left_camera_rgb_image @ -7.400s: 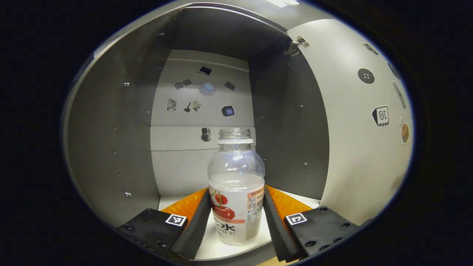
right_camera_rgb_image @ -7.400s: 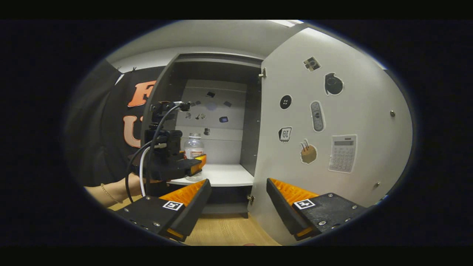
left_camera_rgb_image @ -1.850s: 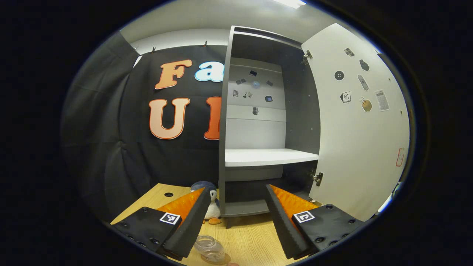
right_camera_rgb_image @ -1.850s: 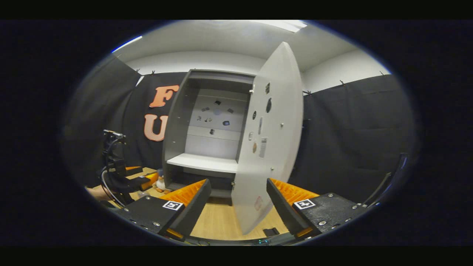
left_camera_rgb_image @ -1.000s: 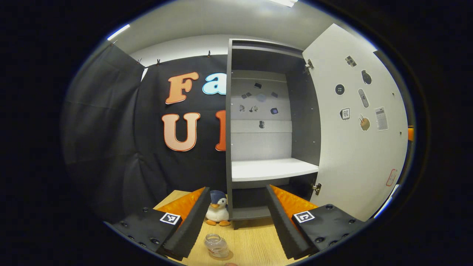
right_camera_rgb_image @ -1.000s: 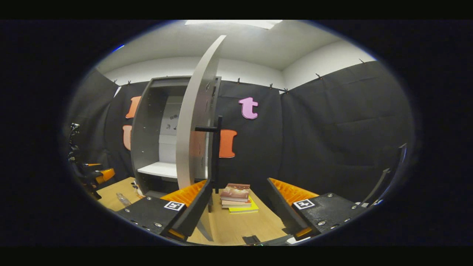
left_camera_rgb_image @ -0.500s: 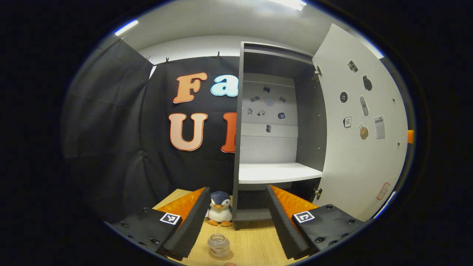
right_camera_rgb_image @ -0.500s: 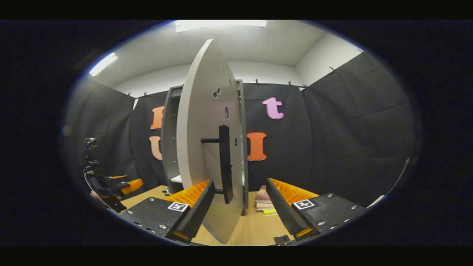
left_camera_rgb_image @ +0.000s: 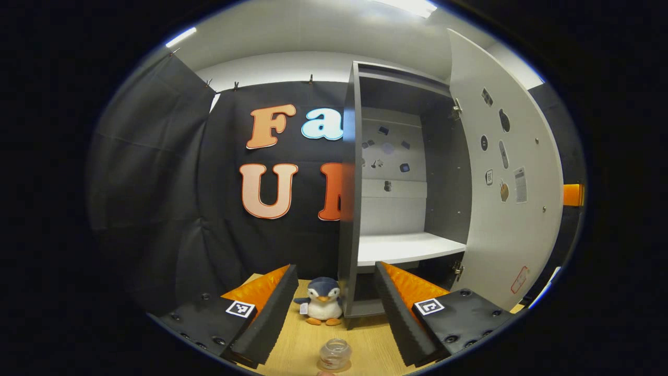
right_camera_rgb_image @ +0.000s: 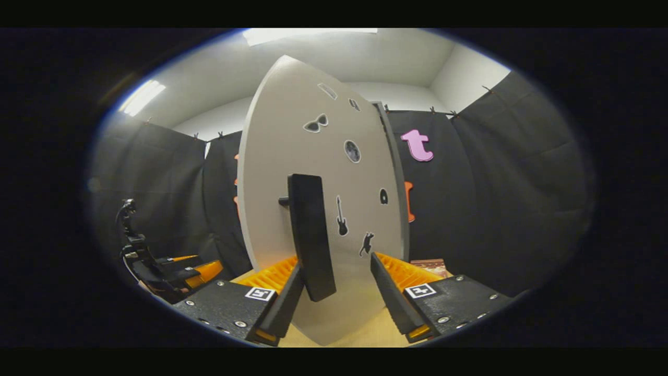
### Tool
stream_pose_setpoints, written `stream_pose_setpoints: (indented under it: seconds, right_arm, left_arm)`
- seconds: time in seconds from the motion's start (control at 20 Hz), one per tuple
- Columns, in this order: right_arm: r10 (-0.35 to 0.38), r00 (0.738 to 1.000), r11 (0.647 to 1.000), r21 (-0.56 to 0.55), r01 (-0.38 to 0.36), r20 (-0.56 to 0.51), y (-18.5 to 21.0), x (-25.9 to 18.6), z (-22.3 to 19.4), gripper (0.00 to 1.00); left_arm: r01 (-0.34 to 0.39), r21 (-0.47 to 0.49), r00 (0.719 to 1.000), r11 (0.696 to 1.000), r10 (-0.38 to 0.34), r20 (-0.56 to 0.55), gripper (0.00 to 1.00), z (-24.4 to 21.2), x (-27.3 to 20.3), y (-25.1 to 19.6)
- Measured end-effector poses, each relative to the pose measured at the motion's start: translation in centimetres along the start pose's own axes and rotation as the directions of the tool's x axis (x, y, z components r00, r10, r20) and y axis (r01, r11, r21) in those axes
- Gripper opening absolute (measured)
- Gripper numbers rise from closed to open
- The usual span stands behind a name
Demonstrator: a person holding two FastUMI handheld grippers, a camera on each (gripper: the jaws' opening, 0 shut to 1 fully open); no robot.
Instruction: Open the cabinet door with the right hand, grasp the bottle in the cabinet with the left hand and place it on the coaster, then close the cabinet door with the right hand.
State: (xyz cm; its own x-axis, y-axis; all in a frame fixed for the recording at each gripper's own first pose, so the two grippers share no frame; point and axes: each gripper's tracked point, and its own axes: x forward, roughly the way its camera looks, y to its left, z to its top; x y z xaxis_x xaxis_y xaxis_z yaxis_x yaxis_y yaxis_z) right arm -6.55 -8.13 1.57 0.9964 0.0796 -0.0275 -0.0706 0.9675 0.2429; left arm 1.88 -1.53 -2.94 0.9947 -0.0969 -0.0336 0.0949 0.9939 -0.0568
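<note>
The clear bottle (left_camera_rgb_image: pixel 334 354) stands capless on the wooden table, low between my left gripper's (left_camera_rgb_image: pixel 334 267) open fingers and apart from them. Behind it the grey cabinet (left_camera_rgb_image: pixel 350 209) is open, with its white shelf (left_camera_rgb_image: pixel 407 246) bare. The cabinet door (left_camera_rgb_image: pixel 501 219) hangs partly open at the right. In the right gripper view I face the door's outer side (right_camera_rgb_image: pixel 323 156). Its black handle (right_camera_rgb_image: pixel 310 235) hangs just above my right gripper's (right_camera_rgb_image: pixel 335 261) open fingers, close to the left finger. An orange part of the right gripper (left_camera_rgb_image: pixel 573 194) peeks past the door's edge.
A plush penguin (left_camera_rgb_image: pixel 322 305) sits on the table beside the cabinet's left foot, just beyond the bottle. A stack of books (right_camera_rgb_image: pixel 429 265) lies right of the door. My left gripper (right_camera_rgb_image: pixel 172 269) and its cable show at the far left of the right gripper view.
The door has swung partway toward the cabinet. My right gripper has come round to its outer face and closer to the handle. The left gripper view has shifted slightly left.
</note>
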Motion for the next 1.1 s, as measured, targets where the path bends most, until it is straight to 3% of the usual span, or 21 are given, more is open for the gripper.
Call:
stream_pose_setpoints:
  seconds: [0.05, 0.15, 0.25, 0.45, 0.6, 0.65, 0.85, 1.1]
  right_arm:
    - [0.010, 1.000, 1.000, 0.005, -0.010, -0.002, 1.0, 1.1, -0.2, 0.82]
    - [0.011, 1.000, 0.999, -0.034, -0.011, 0.007, 2.5, 3.1, -0.2, 0.66]
    - [0.006, 1.000, 0.996, -0.085, -0.005, 0.008, 4.1, 4.5, -0.1, 0.75]
    - [-0.034, 0.999, 0.989, -0.142, 0.034, 0.006, 6.4, 6.4, -0.6, 0.75]
    - [-0.031, 1.000, 0.994, -0.106, 0.031, 0.001, 8.5, 8.6, -1.7, 0.75]
    - [-0.026, 1.000, 0.996, -0.081, 0.025, -0.010, 9.1, 9.1, -2.3, 0.69]
    - [-0.035, 0.999, 0.999, 0.002, 0.035, -0.012, 8.5, 11.3, -3.7, 0.71]
    - [-0.024, 1.000, 1.000, 0.005, 0.024, -0.017, 9.1, 13.9, -4.3, 0.74]
  left_arm:
    - [0.008, -0.001, 1.000, 1.000, -0.008, -0.006, 0.95, -0.3, 0.4, 0.5]
    - [0.019, -0.010, 1.000, 1.000, -0.020, -0.021, 0.94, -0.9, 1.2, 1.5]
    - [0.030, -0.030, 0.999, 0.999, -0.030, -0.026, 0.94, -1.2, 1.9, 2.5]
    - [0.031, -0.056, 0.999, 0.998, -0.032, -0.030, 0.95, -2.0, 3.4, 4.5]
    - [0.043, -0.052, 0.998, 0.998, -0.044, -0.033, 0.95, -2.4, 4.5, 5.5]
    - [0.047, -0.045, 0.998, 0.998, -0.048, -0.032, 0.95, -2.6, 4.9, 5.9]
    - [0.068, -0.022, 0.997, 0.997, -0.069, -0.023, 0.94, -2.8, 6.1, 7.2]
    - [0.109, -0.049, 0.992, 0.993, -0.112, -0.057, 0.94, -4.4, 7.5, 7.6]
